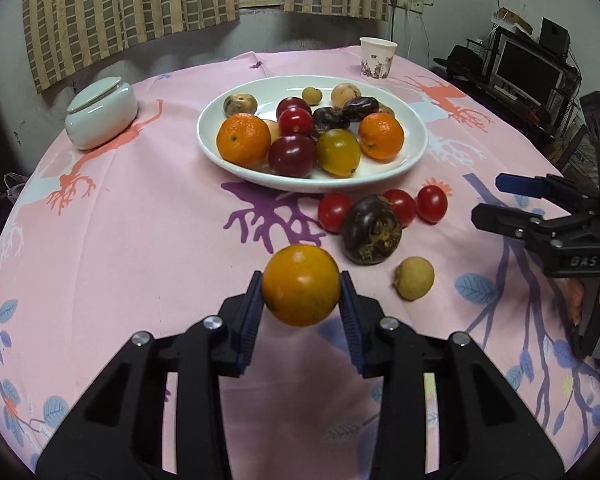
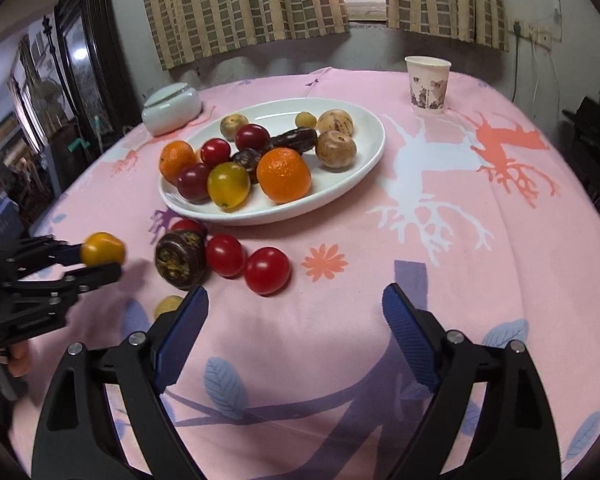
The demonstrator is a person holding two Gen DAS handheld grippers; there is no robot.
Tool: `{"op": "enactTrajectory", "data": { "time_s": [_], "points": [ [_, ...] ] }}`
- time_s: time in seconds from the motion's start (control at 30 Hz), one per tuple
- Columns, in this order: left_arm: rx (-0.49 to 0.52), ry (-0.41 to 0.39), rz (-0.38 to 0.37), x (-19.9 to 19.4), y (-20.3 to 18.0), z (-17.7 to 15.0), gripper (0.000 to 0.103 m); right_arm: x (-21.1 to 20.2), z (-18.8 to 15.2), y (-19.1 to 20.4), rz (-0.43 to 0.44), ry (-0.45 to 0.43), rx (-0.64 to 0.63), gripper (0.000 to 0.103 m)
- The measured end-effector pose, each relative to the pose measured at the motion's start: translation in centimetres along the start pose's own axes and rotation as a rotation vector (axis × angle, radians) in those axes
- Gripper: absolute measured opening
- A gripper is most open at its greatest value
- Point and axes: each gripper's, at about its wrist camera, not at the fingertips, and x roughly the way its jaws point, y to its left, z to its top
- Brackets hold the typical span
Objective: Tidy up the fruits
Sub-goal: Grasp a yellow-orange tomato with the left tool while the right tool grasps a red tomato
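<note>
Now left tongs [image 1: 301, 294] clamp a smooth, round orange-yellow fruit [image 1: 301, 285].

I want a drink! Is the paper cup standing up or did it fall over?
Standing up. The paper cup sits on its base on the pink tablecloth, open rim facing up. Whether anything is inside, cannot tell.

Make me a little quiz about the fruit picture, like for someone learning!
1. True or false: the left hand-held gripper holds an orange-yellow fruit.
2. How many red tomatoes lie on the tablecloth beside the white plate?
3. Is the right hand-held gripper open or shut?

Key: 1. True. 2. Three. 3. Open, holding nothing.
</note>
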Motion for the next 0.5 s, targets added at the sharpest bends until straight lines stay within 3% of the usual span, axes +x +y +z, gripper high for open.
{"op": "enactTrajectory", "data": {
  "time_s": [0.17,0.3,0.5],
  "points": [
    [-0.026,-0.006,-0.041,0.1,0.6,-0.2,0.038,1.6,0.3,2.0,-0.040,0.058,-0.103,0.088],
    [-0.061,-0.008,-0.067,0.0,1.4,-0.3,0.038,4.5,0.8,2.8,-0.048,0.156,-0.151,0.042],
    [-0.064,-0.002,-0.095,0.0,1.5,-0.4,0.038,5.6,2.4,3.1,-0.061,0.170,-0.162,0.041]
  ]
}}
